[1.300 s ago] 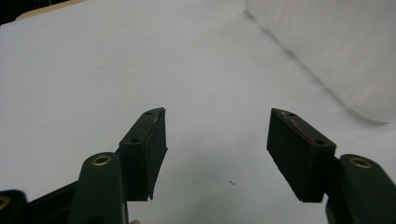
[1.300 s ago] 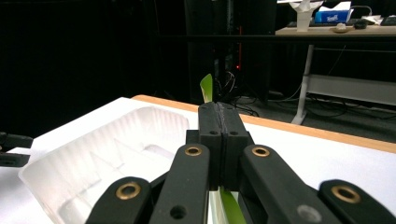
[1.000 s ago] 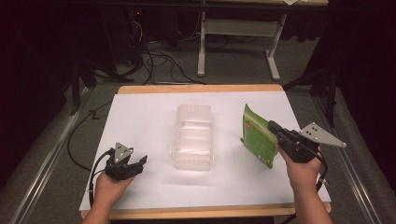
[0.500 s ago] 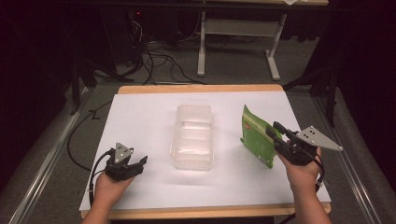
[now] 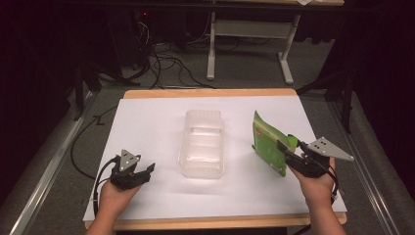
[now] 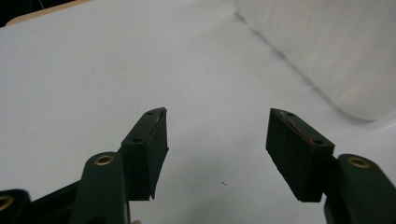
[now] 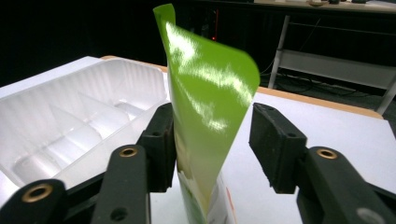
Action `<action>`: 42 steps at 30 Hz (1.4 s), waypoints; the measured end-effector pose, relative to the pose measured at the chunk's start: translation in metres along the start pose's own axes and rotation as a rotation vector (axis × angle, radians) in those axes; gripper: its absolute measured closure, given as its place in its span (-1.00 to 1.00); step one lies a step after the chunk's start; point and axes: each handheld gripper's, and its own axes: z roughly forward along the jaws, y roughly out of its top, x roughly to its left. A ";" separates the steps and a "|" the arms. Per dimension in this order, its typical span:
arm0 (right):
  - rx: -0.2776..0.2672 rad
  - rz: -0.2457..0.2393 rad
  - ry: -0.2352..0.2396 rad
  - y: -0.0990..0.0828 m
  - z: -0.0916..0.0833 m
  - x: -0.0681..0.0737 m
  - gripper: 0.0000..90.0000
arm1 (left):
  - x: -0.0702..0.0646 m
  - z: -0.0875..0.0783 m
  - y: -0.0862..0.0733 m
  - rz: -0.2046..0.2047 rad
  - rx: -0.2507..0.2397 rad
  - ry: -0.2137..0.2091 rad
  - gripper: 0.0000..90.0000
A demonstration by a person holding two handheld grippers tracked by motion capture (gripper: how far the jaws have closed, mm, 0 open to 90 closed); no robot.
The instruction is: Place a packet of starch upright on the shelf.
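Observation:
A green glossy bag (image 5: 266,142) stands on edge at the right of the white-covered table (image 5: 147,122). My right gripper (image 5: 285,144) is at its near edge. In the right gripper view the bag (image 7: 205,93) rises between the jaws of the right gripper (image 7: 212,114). It lies against the left pad, with a gap to the right pad. The jaws have just been opening and stand open around it. A clear plastic tray (image 5: 203,147) with compartments lies in the middle of the table, to the left in the right gripper view (image 7: 70,112). My left gripper (image 5: 147,170) (image 6: 217,121) rests open at the front left, with nothing between its jaws.
The tray's rounded corner (image 6: 327,56) lies to the right ahead of the left gripper. Cables (image 5: 161,63) trail on the floor beyond the table, near a white desk frame (image 5: 249,44). The table's wooden edge (image 5: 210,223) runs along the front.
The right gripper was shut on the green bag's edge and its jaws have spread apart. The bag stays standing between them. The left hand has not moved.

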 end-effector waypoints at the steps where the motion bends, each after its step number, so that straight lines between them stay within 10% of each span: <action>1: -0.002 0.005 0.000 -0.002 0.001 -0.001 0.27 | -0.001 0.000 0.000 -0.014 -0.008 -0.011 -0.08; 10: -0.024 0.033 -0.001 -0.007 0.002 -0.008 0.50 | -0.039 0.009 0.019 -0.145 -0.115 -0.101 0.75; 30: -0.040 0.026 0.004 -0.005 0.002 -0.006 0.69 | -0.088 0.017 0.020 -0.033 -0.126 -0.183 1.00; 34: -0.037 0.034 0.011 -0.006 0.002 -0.008 0.71 | -0.083 0.015 0.019 -0.033 -0.130 -0.176 0.91; 42: -0.024 0.047 0.048 -0.004 0.005 -0.009 0.95 | -0.037 -0.003 0.015 -0.157 -0.172 -0.106 0.43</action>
